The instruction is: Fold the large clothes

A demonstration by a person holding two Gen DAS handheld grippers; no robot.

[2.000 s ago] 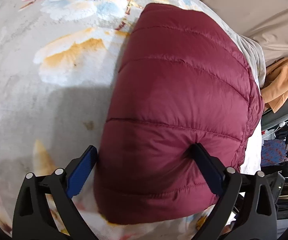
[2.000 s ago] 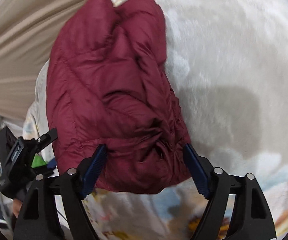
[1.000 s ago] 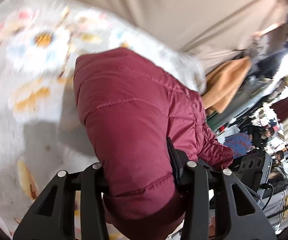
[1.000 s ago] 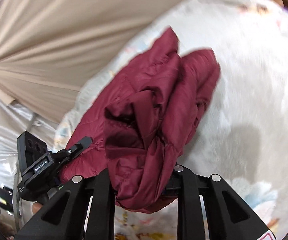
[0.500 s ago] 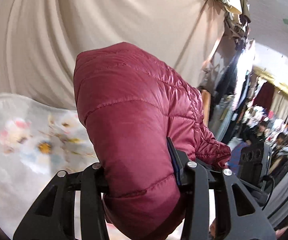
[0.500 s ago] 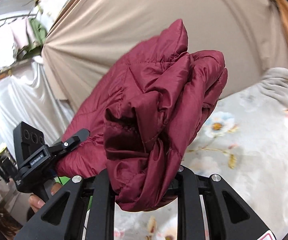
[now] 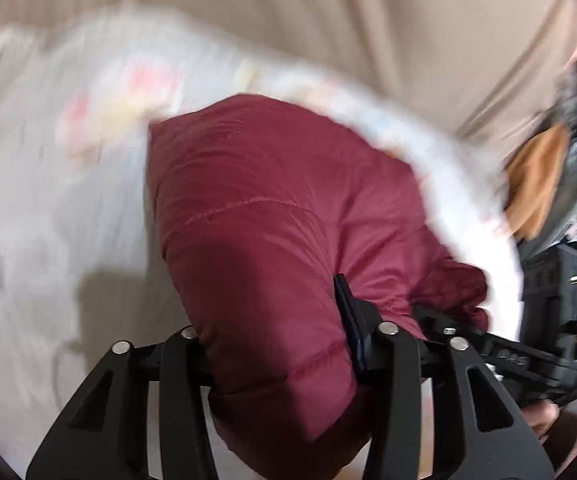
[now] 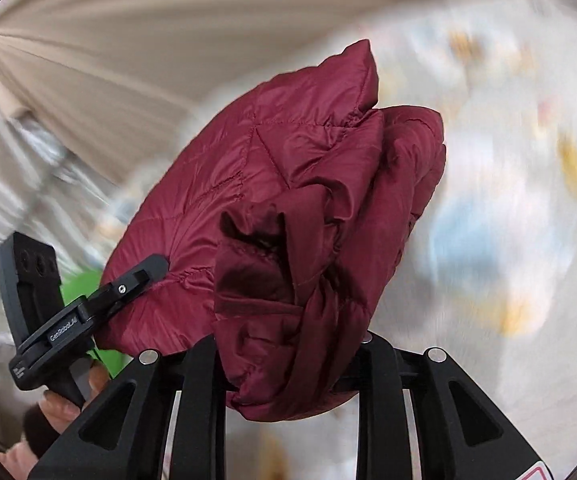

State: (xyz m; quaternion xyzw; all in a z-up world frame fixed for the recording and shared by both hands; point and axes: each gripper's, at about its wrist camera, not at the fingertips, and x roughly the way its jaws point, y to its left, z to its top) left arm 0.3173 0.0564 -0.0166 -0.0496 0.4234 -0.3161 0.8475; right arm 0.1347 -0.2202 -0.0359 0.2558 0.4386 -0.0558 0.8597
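Both grippers are clamped on the folded bundle: the left gripper [image 7: 276,344] pinches one thick end of the maroon puffer jacket [image 7: 272,216], and the right gripper [image 8: 288,354] is pressed in on the bunched layers at the other end, so the padding bulges out above its fingers. From the right wrist view the left tool shows off to the side, its tip buried in the quilted fabric.

Two seconds ago the jaws stood wide around the jacket as it lay on the bed. They then closed and lifted it up against the beige curtain [image 8: 136,40]. Half a second ago the cameras looked mostly at that curtain; now they are tipped downward again, and the floral blanket [image 7: 48,184] fills the space behind the bundle, streaked with motion blur. A shadow sits on the blanket just left of the jacket in the left view, so the bundle seems close to the surface, though I cannot tell whether it touches.

I take this as the folded jacket being carried and brought down to be set on the bed. Farther off, an orange garment [image 7: 536,184] hangs beyond the bed's edge.
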